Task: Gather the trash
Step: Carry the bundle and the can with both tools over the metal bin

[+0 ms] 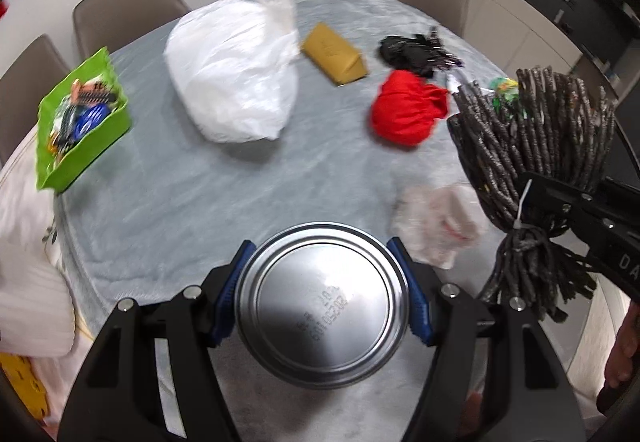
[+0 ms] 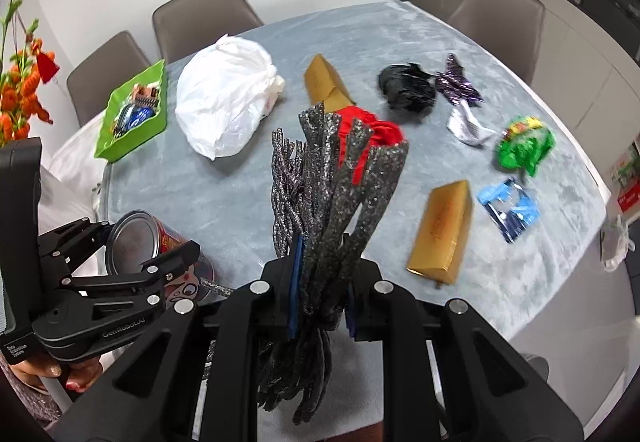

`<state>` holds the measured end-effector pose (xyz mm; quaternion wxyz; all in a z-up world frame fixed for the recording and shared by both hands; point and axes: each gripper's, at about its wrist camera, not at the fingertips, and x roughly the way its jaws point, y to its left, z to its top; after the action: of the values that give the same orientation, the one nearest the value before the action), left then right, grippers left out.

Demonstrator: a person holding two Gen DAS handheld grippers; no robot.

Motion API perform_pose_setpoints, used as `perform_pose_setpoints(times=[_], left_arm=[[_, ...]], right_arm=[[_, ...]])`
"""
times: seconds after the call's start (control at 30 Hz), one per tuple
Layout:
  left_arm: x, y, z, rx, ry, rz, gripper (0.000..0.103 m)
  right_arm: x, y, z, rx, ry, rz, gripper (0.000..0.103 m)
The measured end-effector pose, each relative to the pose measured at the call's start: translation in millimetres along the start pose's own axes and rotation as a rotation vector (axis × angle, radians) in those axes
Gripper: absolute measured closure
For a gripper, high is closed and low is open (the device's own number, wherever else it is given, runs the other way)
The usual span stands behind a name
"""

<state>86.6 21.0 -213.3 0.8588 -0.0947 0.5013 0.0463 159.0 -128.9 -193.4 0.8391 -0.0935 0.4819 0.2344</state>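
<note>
Squeezing a round shiny metal can [image 1: 322,300], the left gripper [image 1: 322,302] lifts it; the right gripper [image 2: 322,282] pinches a sparkly grey stick bundle [image 2: 336,194].

You can read "GenRoboLAI" in pale letters along the black arm of the left gripper [image 2: 132,258], and small white print, "Data Acquisition System", on its handle by your fingers. The right gripper [image 1: 560,202] shows only "DA" at the frame's edge. A stamped code sits on the metal base of the can [image 1: 322,296], too blurred to make out
</note>
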Motion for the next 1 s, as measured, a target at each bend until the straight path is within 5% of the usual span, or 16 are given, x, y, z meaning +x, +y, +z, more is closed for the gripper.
perform_pose_setpoints(times=[0.23,0.47,1.0], left_arm=[[-11,-51,19,0.118,-0.039,-0.054,0.037],[-8,-140,30,0.271,-0.039,-0.129,0.036],[31,-449,1,0.654,0.028,-0.362,0.036]], right_arm=[[-36,-47,-20,0.119,-0.046,-0.055,0.087],[-73,-123,-55,0.272,-0.081,-0.133,0.087],[-175,-343,-206,0.659,-0.125,-0.364,0.086]])
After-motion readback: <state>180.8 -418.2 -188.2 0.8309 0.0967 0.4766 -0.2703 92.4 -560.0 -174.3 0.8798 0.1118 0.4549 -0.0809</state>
